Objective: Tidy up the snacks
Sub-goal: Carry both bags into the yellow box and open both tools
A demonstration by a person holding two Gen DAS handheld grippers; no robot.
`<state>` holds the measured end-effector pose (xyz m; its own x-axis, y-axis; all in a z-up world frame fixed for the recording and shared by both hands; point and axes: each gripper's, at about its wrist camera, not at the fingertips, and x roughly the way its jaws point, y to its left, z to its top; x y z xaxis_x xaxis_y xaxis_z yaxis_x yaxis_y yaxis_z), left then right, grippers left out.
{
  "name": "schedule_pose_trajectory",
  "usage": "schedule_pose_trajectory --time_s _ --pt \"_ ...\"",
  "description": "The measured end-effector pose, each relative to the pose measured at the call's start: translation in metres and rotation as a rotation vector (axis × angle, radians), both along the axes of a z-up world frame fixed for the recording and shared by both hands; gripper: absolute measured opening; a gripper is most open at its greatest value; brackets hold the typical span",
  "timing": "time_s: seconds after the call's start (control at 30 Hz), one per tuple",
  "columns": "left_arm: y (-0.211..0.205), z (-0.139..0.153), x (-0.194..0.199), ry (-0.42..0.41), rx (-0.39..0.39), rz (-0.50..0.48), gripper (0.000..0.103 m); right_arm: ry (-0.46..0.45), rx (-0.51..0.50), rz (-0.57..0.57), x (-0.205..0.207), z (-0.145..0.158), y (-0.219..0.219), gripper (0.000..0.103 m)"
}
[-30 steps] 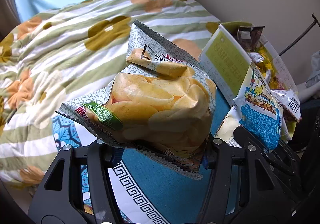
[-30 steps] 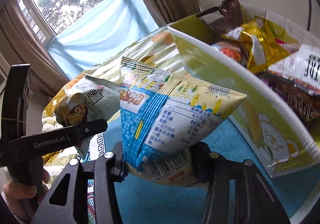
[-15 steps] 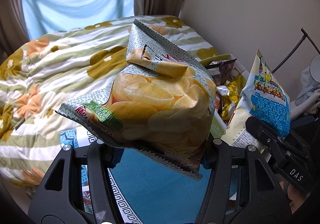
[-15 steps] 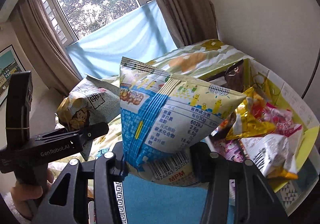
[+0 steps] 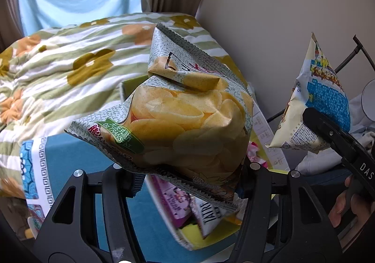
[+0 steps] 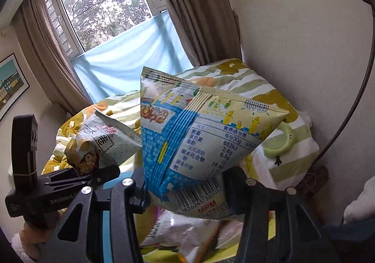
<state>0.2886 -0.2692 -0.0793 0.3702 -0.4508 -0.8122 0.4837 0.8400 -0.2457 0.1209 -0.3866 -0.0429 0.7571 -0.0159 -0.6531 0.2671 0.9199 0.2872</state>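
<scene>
My left gripper (image 5: 187, 176) is shut on a grey-green bag of potato crisps (image 5: 182, 122), held in the air above a yellow-green snack box (image 5: 206, 239). In the box lie a purple packet (image 5: 174, 202) and a white packet (image 5: 211, 216). My right gripper (image 6: 185, 192) is shut on a blue and cream snack bag (image 6: 199, 136) with a barcode, also held over the box (image 6: 211, 254). The blue and cream bag (image 5: 321, 103) shows at the right of the left wrist view, and the crisps bag (image 6: 103, 143) at the left of the right wrist view.
The box stands on a teal patterned cloth (image 5: 70, 164) beside a bed with a striped flower-print quilt (image 5: 58, 70). A beige wall (image 5: 281, 16), brown curtains (image 6: 194, 9) and a window (image 6: 100, 5) lie behind. A green frog-shaped ring (image 6: 283, 143) lies on the quilt.
Both grippers have risen and swung across with their bags, from beside the box to above it. The view now looks down into the box. Neither grip has changed.
</scene>
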Motion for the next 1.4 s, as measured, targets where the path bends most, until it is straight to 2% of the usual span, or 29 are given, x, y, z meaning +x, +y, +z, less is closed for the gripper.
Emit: schedule_pose_trajectory --time_s 0.13,0.2,0.23,0.27,0.3,0.33,0.37,0.5,0.63,0.77,0.87,1.1,1.17,1.2,1.23,1.27,1.3,1.4 --pt "-0.045 -0.019 -0.008 0.059 0.012 -0.003 0.055 0.020 -0.002 0.018 0.001 -0.004 -0.037 0.046" --pt "-0.061 -0.028 -0.012 0.089 0.014 -0.007 0.058 0.025 -0.004 0.021 0.000 -0.005 -0.055 0.046" --pt "-0.067 -0.032 -0.013 0.102 0.025 -0.009 0.064 0.028 -0.008 0.020 0.001 -0.006 -0.062 0.046" --pt "-0.072 -0.034 -0.014 0.100 0.039 -0.007 0.078 0.033 -0.008 0.018 0.001 -0.007 -0.067 0.046" --pt "-0.076 -0.035 -0.017 0.089 0.057 -0.003 0.086 0.033 -0.005 0.015 0.001 -0.007 -0.072 0.046" --pt "-0.078 -0.034 -0.019 0.072 0.069 0.002 0.100 0.036 -0.002 0.013 0.001 -0.008 -0.076 0.046" --pt "-0.077 -0.031 -0.021 0.054 0.071 0.005 0.102 0.039 -0.002 0.010 0.001 -0.009 -0.081 0.046" --pt "-0.066 -0.022 -0.024 0.021 0.086 0.016 0.102 0.045 0.007 0.016 0.005 -0.012 -0.093 0.046" --pt "-0.041 -0.015 -0.024 0.005 0.093 0.061 0.102 0.049 0.026 0.067 0.014 -0.013 -0.090 0.046" --pt "-0.016 -0.008 -0.021 -0.001 0.074 0.124 0.102 0.049 0.018 0.137 0.032 -0.006 -0.078 0.046" --pt "-0.003 -0.006 -0.024 -0.012 0.088 0.161 0.102 0.058 0.018 0.182 0.054 -0.007 -0.073 0.046" --pt "0.021 -0.012 -0.031 -0.003 0.115 0.249 0.102 0.102 0.023 0.221 0.106 -0.037 -0.068 0.047" --pt "0.025 -0.019 -0.032 0.004 0.124 0.270 0.102 0.108 0.013 0.199 0.116 -0.048 -0.069 0.052" --pt "0.027 -0.022 -0.033 0.009 0.127 0.278 0.102 0.111 0.018 0.190 0.119 -0.054 -0.070 0.063" --pt "0.029 -0.026 -0.033 0.016 0.127 0.287 0.102 0.113 0.028 0.187 0.122 -0.061 -0.071 0.085" --pt "0.031 -0.029 -0.036 0.019 0.125 0.295 0.102 0.119 0.030 0.183 0.124 -0.066 -0.072 0.096" --pt "0.034 -0.031 -0.038 0.025 0.122 0.299 0.102 0.122 0.028 0.176 0.123 -0.069 -0.073 0.103" --pt "0.041 -0.033 -0.046 0.022 0.126 0.307 0.102 0.110 0.027 0.170 0.115 -0.073 -0.071 0.103"
